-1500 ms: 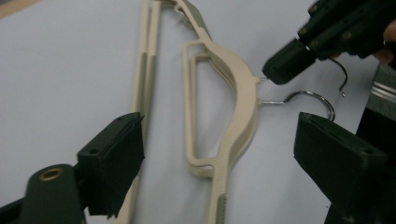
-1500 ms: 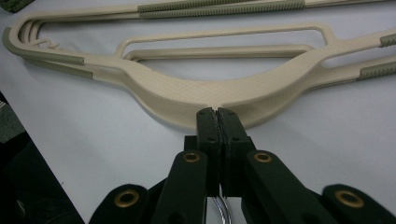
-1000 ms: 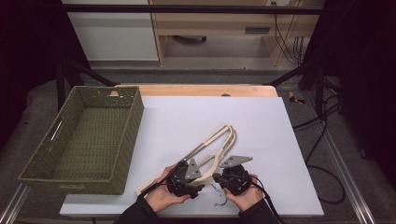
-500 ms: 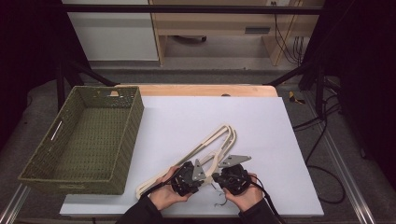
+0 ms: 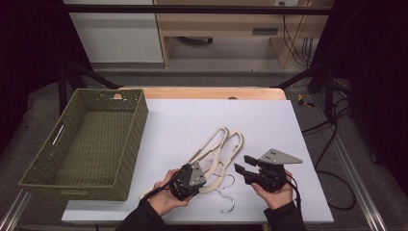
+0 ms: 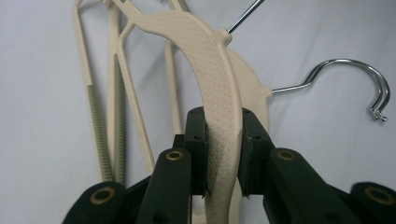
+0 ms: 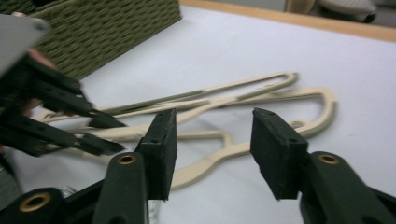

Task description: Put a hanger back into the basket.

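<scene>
Two cream plastic hangers with metal hooks lie overlapped on the white table top, in front of the person. My left gripper is shut on the shoulder of the upper hanger; its jaws have just been closing, and both pads press the hanger's sides. The second hanger lies beneath it, its hook curling right. My right gripper hovers just right of the hangers. Its jaws have just been opening, and nothing is between the pads; the hangers lie on the table beyond.
A green woven basket stands empty on the table's left side. A wooden strip edges the table's far side. Cables hang off the right edge.
My right gripper has drawn away to the right of the hangers and risen, and its jaws have opened. My left gripper has closed on the hanger's shoulder and stayed in place.
</scene>
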A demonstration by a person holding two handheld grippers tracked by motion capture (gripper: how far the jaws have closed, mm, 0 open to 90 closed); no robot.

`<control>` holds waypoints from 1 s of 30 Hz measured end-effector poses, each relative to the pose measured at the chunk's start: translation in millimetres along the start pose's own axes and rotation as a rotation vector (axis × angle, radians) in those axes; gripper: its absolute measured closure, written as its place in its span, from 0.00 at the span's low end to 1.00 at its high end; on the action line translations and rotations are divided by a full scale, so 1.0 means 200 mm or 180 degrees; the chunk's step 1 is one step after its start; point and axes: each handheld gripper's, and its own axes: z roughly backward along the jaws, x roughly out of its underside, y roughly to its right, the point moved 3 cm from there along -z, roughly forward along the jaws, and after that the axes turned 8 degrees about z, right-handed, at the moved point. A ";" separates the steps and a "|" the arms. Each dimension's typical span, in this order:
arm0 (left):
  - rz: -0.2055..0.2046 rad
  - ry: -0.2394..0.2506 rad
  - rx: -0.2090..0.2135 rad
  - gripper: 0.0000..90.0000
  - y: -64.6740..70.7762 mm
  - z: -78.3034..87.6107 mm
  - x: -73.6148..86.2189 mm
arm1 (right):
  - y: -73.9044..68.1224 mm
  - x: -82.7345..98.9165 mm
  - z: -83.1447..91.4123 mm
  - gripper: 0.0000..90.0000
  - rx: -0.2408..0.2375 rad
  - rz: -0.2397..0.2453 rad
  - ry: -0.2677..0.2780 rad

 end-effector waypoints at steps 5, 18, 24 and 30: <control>0.0158 0.0139 -0.0041 0.86 -0.04 0.07 0.00 | 0.08 0.05 0.00 0.36 0.0086 -0.0035 0.0178; 0.0660 0.0362 -0.0399 0.93 -0.24 0.22 0.03 | 0.13 0.12 -0.03 0.20 0.0200 -0.0066 0.0085; 0.0875 0.0473 -0.0461 0.95 -0.33 0.27 0.06 | 0.13 0.12 -0.04 0.16 0.0172 0.0002 0.0078; 0.0917 0.0693 -0.0439 0.95 -0.35 0.40 0.04 | 0.13 0.12 -0.03 0.14 0.0173 0.0022 0.0097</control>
